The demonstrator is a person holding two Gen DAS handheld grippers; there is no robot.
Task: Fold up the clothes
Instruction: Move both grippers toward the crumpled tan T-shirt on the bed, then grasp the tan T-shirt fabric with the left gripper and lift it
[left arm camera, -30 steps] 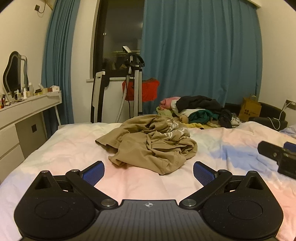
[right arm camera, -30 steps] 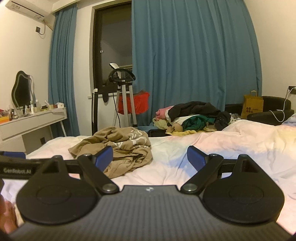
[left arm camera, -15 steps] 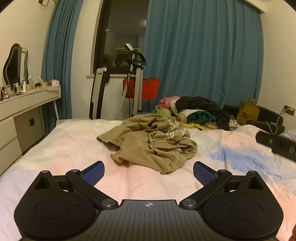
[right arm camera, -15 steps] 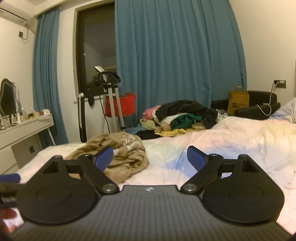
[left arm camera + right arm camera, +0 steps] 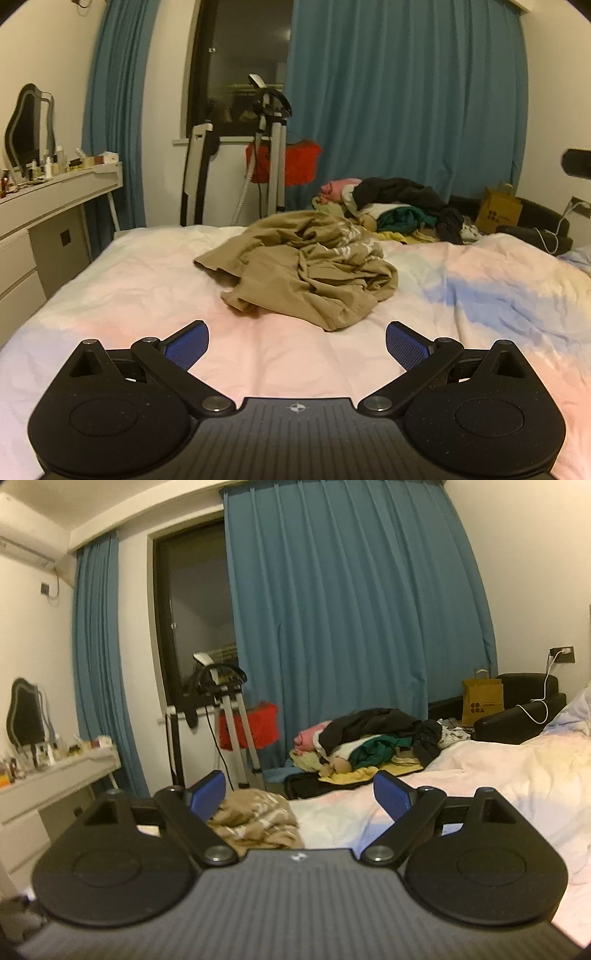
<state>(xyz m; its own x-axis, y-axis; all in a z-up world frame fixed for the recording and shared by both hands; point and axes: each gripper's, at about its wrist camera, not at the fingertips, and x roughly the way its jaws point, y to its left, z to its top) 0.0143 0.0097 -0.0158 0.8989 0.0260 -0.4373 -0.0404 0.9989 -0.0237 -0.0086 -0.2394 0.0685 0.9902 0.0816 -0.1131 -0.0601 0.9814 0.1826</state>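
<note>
My right gripper (image 5: 299, 795) has lifted and tipped upward; my left gripper (image 5: 297, 345) holds low over the bed (image 5: 110, 295). Both sets of fingers spread wide, empty. The crumpled tan garment (image 5: 306, 266) lies mid-bed, stretched left to right, its pale print unreadable.

**Bed and what lay on it**

A wide bed with a pastel pink, white and blue cover (image 5: 140, 295) carried a crumpled tan garment with pale print (image 5: 314, 269) near its middle. A mixed heap of black, green, pink and yellow clothes (image 5: 399, 206) lay at its far edge.
</note>
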